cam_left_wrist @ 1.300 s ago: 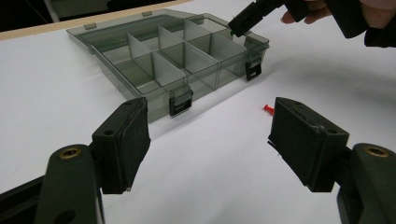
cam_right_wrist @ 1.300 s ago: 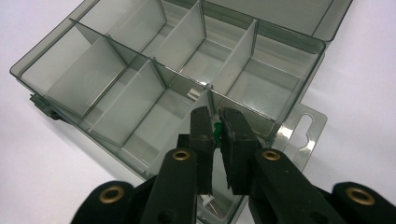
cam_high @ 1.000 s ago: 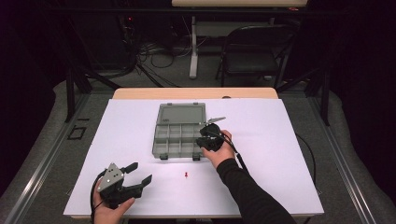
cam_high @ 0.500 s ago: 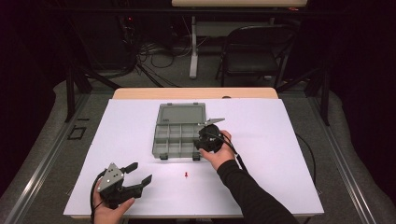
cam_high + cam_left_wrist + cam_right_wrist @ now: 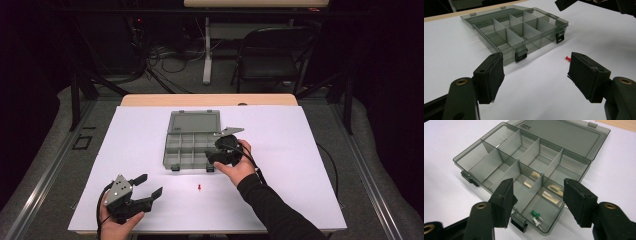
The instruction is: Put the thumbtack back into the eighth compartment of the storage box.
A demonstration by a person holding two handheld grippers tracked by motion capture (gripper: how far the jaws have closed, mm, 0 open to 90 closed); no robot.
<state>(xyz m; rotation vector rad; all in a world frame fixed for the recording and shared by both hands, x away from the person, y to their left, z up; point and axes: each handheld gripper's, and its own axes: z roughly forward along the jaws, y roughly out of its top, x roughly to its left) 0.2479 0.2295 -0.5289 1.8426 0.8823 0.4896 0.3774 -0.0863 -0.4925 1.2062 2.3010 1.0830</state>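
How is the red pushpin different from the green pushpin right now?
The red pushpin lies loose on the white table cover, in front of the organizer box; the green pushpin sits inside the box's near corner compartment, beside a white pushpin. The red one lies apart from both grippers, while the green one lies just below the right gripper and its open fingers. Both are small pushpins lying on their sides.

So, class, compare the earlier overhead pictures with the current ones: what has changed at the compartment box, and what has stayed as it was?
The right gripper, over the near right corner of the smoky transparent plastic compartment box, has just opened its jaws; nothing is between them, and a green pushpin and a white pushpin lie in the compartment below. Unchanged: the left gripper, open, the red pushpin and the box.
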